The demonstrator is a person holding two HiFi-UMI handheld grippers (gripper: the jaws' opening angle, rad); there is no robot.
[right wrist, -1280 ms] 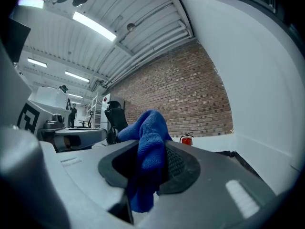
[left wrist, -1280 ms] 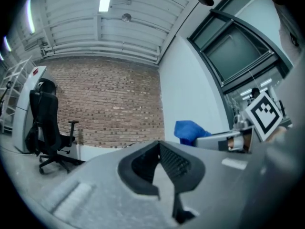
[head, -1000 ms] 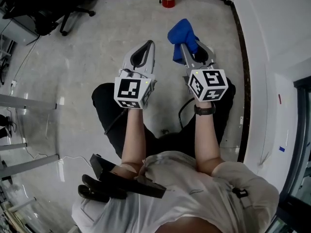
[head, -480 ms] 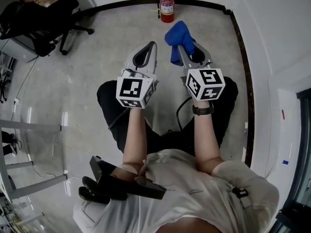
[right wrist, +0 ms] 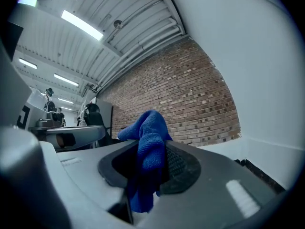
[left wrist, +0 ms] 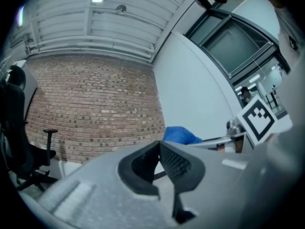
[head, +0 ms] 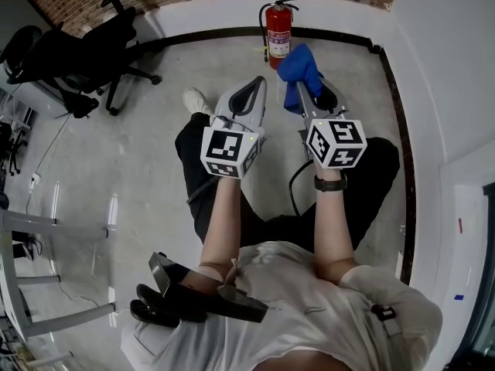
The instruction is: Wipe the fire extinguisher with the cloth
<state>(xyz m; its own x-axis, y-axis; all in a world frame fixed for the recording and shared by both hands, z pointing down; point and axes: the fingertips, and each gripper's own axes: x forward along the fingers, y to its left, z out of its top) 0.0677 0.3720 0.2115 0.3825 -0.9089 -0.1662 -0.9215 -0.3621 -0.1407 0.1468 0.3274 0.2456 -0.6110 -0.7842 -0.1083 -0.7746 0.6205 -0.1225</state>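
A red fire extinguisher stands upright on the floor against the white wall base, at the top middle of the head view. My right gripper is shut on a blue cloth, which bunches out past the jaw tips just below and right of the extinguisher. In the right gripper view the blue cloth fills the gap between the jaws, with my right gripper pointed at a brick wall. My left gripper is shut with nothing in it, left of the cloth. My left gripper also faces brick, and the blue cloth shows beyond it.
Black office chairs stand at the upper left of the head view. A dark baseboard runs along the right wall. Metal table legs line the left edge. The person's legs and a white shoe are under the grippers.
The view has shifted so the extinguisher and brick wall sit lower in the frame and nearer. Both grippers, with the cloth, now lie closer to the extinguisher.
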